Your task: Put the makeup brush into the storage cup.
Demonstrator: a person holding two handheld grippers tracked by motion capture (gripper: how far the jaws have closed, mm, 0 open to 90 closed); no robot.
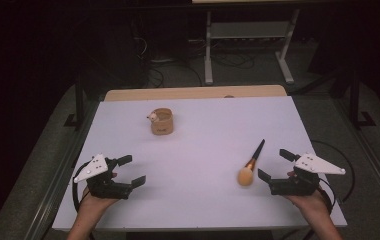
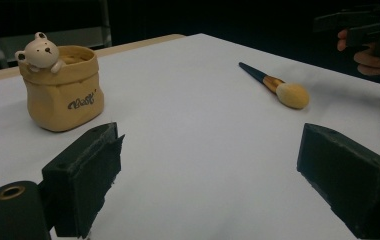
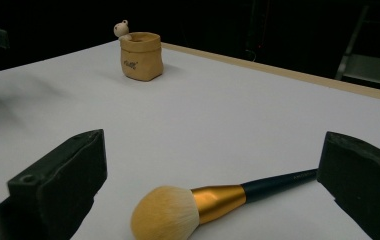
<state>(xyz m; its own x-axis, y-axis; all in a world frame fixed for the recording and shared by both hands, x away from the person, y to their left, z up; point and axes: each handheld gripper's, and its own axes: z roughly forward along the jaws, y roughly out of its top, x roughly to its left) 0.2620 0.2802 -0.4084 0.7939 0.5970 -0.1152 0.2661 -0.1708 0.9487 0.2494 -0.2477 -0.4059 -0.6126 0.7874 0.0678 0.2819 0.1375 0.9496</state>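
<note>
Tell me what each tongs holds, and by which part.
Nothing. Left tongs and right tongs stand open; the brush lies untouched on the table.

The high view looks forward and down from above the person's side, taking in the whole white table (image 1: pixel 193 200) from some way off. Each gripper view sits low, just above the table, looking out between its own tongs. All three share the makeup brush (image 1: pixel 251 165) (image 2: pixel 278 87) (image 3: pixel 213 202) and the bear pot (image 1: pixel 161 121) (image 2: pixel 60 95) (image 3: pixel 140 55).
</note>
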